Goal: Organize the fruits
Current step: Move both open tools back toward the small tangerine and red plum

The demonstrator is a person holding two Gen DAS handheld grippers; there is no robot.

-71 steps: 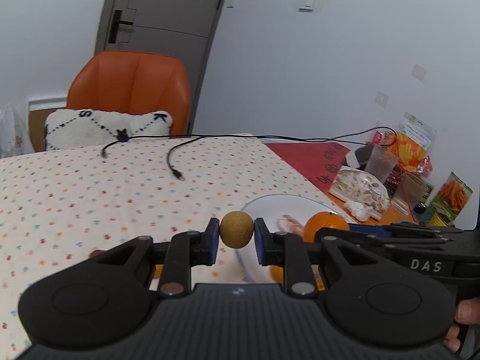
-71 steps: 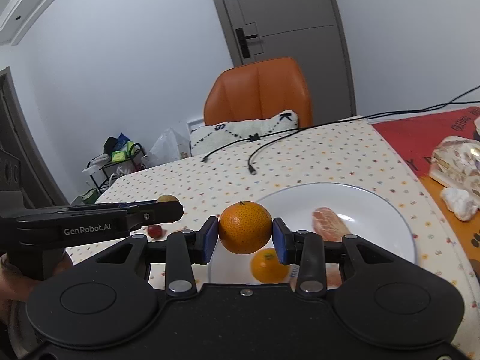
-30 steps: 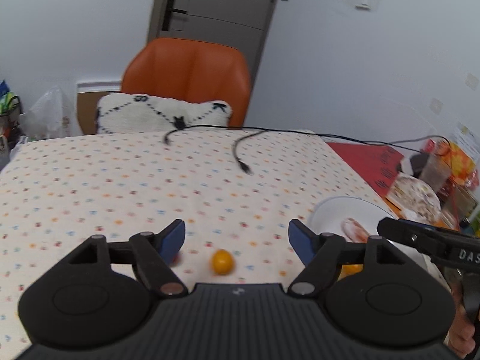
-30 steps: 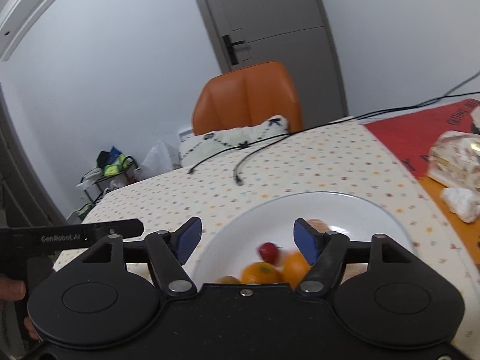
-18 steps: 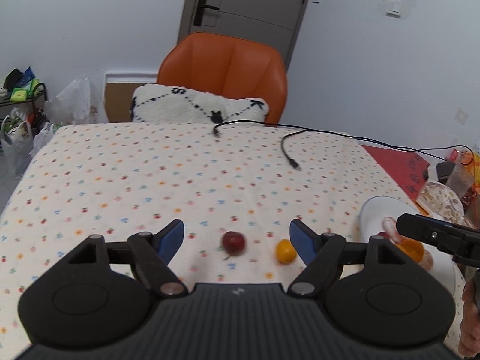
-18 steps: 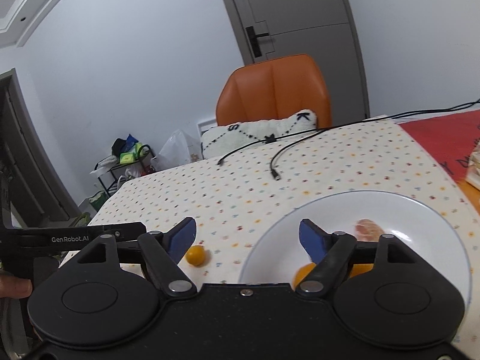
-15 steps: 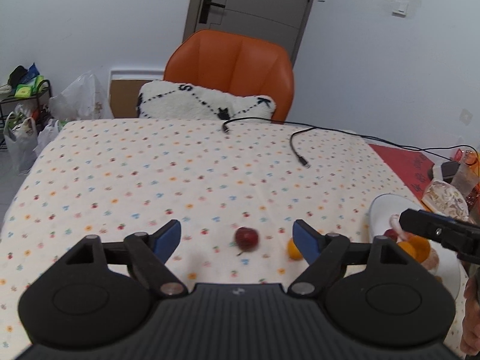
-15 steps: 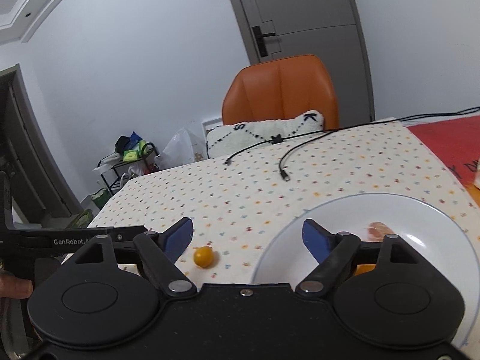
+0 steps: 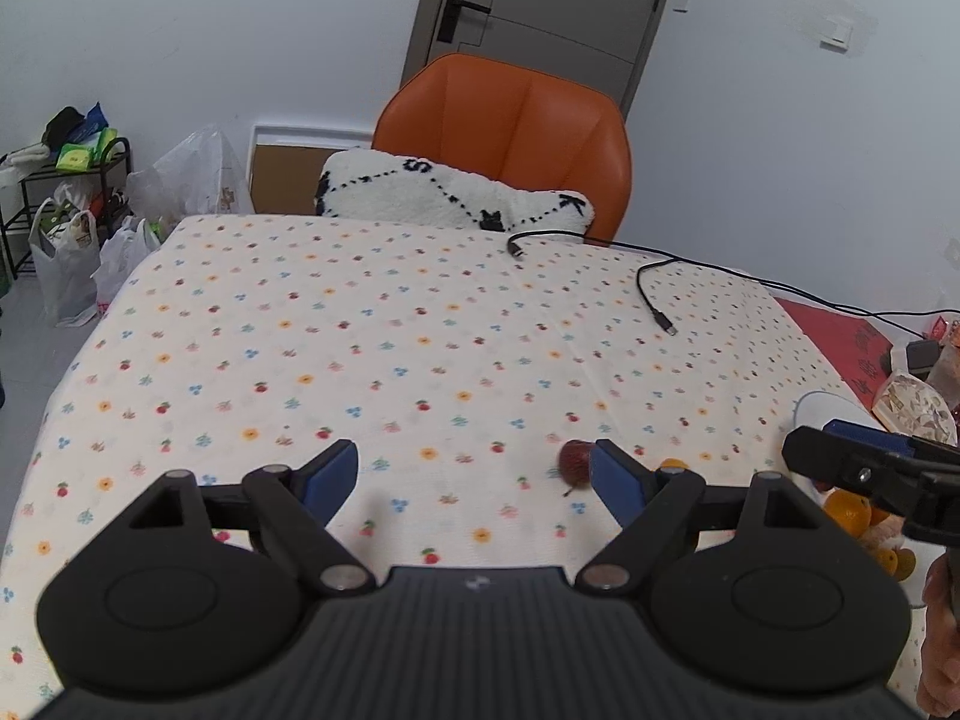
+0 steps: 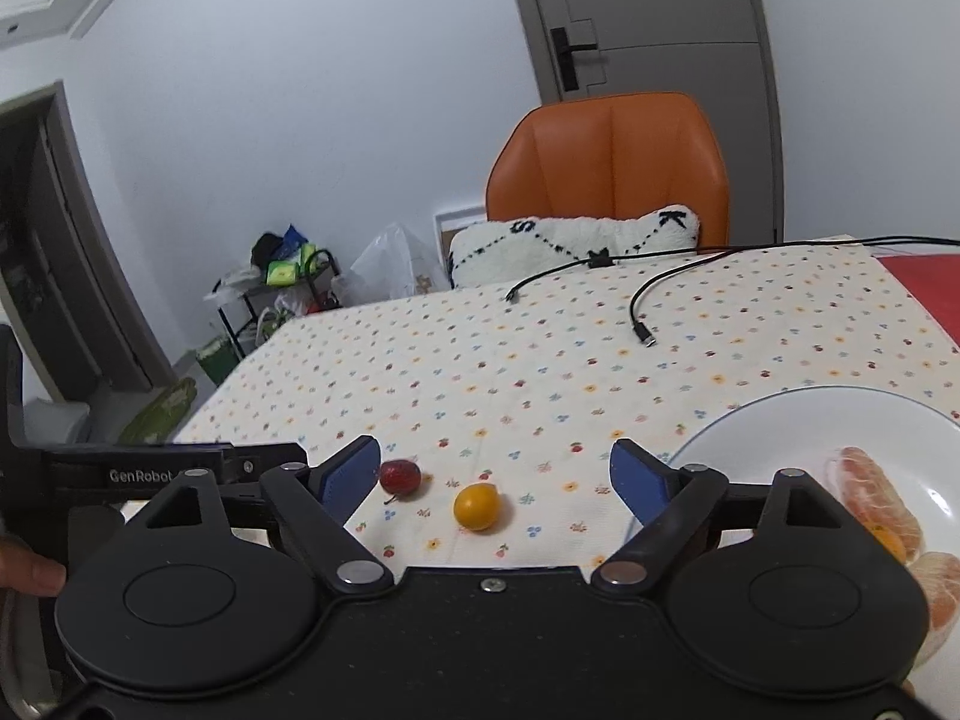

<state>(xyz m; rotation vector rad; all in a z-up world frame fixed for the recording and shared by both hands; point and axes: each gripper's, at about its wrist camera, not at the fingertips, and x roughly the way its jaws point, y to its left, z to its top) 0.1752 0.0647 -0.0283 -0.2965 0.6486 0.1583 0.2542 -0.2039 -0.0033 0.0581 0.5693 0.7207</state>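
Note:
A small red fruit (image 10: 400, 476) and a small orange fruit (image 10: 476, 506) lie on the patterned tablecloth (image 10: 570, 360), left of the white plate (image 10: 798, 414). Peeled orange segments (image 10: 876, 498) rest on that plate. My right gripper (image 10: 495, 468) is open above the cloth, with the orange fruit between and beyond its fingers. In the left wrist view my left gripper (image 9: 474, 474) is open and empty. The red fruit (image 9: 573, 461) peeks out beside its right finger, and the orange fruit (image 9: 671, 464) is mostly hidden behind that finger. Oranges (image 9: 849, 510) sit on the plate (image 9: 819, 405) at the right.
Two black cables (image 9: 657, 300) trail across the far side of the table. An orange chair (image 9: 510, 138) with a white cushion (image 9: 450, 192) stands behind it. Snack packets (image 9: 915, 405) lie at the right on a red mat (image 9: 840, 336). Bags and a rack stand on the floor at left.
Both grippers let go of their fruit, a brownish one and an orange, and now stand open. Both have swung left, away from the plate; the two small fruits slid right in the left wrist view.

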